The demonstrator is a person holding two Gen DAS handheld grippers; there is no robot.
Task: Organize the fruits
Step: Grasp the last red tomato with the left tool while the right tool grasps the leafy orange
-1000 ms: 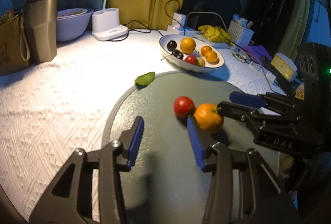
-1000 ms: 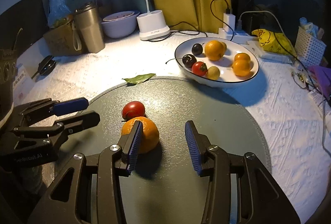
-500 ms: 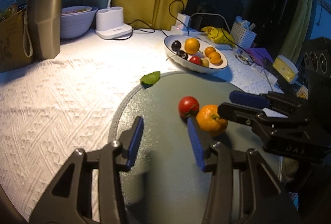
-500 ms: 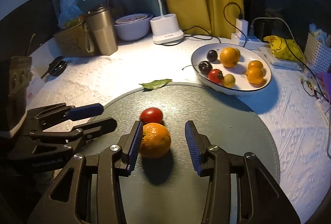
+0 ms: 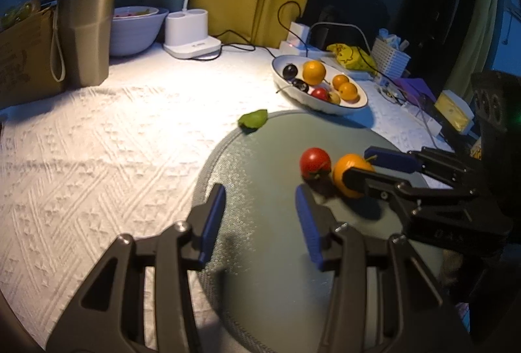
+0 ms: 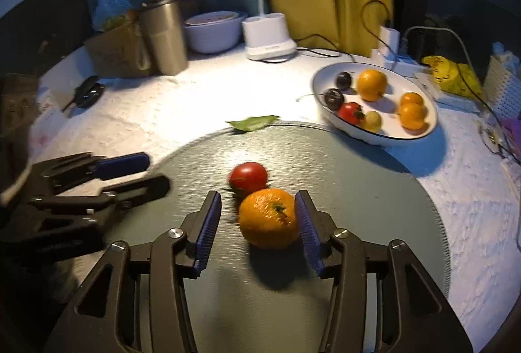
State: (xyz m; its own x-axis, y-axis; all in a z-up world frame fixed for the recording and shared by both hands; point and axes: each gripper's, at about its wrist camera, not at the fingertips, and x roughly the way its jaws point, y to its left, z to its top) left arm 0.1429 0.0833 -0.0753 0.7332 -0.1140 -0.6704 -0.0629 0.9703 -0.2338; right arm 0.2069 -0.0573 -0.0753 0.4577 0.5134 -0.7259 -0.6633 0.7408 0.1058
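An orange (image 6: 268, 218) and a red tomato (image 6: 248, 176) lie side by side on the round grey mat (image 6: 358, 206). My right gripper (image 6: 259, 216) is open with the orange between its fingers, against the right pad. In the left wrist view the orange (image 5: 345, 169) and tomato (image 5: 315, 160) lie ahead and right of my left gripper (image 5: 260, 213), which is open and empty over the mat (image 5: 260, 255). A white oval bowl (image 6: 426, 126) behind the mat holds several fruits; it also shows in the left wrist view (image 5: 286, 86).
A green leaf (image 6: 252, 123) lies at the mat's far edge. A steel tumbler (image 6: 164, 34), a paper bag (image 6: 114, 50), a pale bowl (image 6: 215, 30) and a white lamp base (image 6: 268, 38) stand at the back. Cables, a charger (image 6: 389, 42) and a white basket (image 6: 506, 86) are at the right.
My right gripper has moved left and forward so the orange now sits between its fingers. The left gripper has pulled back a little and stays open.
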